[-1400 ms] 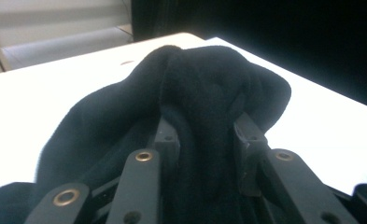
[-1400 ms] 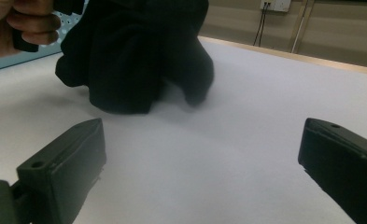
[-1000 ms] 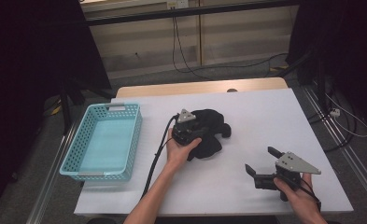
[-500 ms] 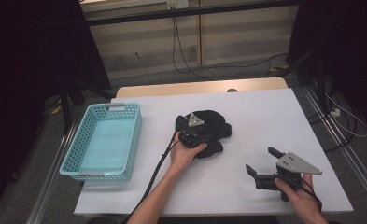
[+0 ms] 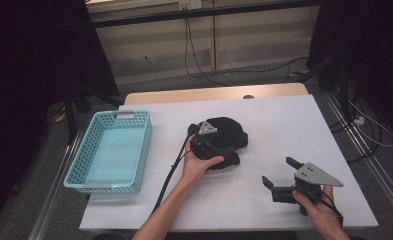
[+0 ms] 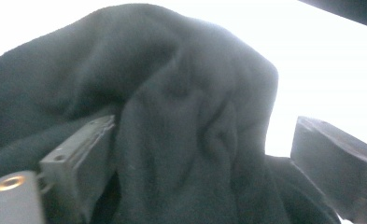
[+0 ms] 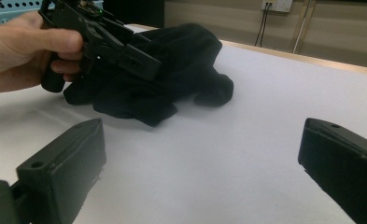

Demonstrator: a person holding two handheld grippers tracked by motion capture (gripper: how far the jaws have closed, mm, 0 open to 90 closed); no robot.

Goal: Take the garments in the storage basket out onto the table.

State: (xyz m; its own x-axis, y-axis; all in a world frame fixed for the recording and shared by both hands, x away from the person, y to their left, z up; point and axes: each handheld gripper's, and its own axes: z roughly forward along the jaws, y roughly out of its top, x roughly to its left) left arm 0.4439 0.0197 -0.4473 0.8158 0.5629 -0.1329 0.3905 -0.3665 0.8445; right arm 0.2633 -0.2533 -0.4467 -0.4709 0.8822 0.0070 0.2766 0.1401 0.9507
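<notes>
A crumpled black cloth [image 5: 230, 136] lies in a heap at the middle of the white table [image 5: 284, 120]. My left gripper [image 5: 215, 143] rests on its near-left side, pointing into the folds. In the left gripper view the cloth [image 6: 181, 93] bulges up between the jaws of my left gripper [image 6: 204, 125]. Those jaws have just been opening and stand wide, the right one clear of the fabric. My right gripper [image 5: 278, 170] hovers open near the front right of the table, with nothing between its jaws. The right gripper view [image 7: 200, 126] looks across bare table at the cloth [image 7: 181, 60] and the left gripper [image 7: 125, 51].
A light-blue plastic basket [image 5: 84, 165] with nothing in it stands at the table's left edge. The left gripper's black cable [image 5: 171, 175] trails back along the forearm. Cables and dark stands lie on the floor beyond the table.
My left hand has shifted a little to the right, farther onto the cloth heap, and the cloth's near flap has bunched up. The right gripper has kept still.
</notes>
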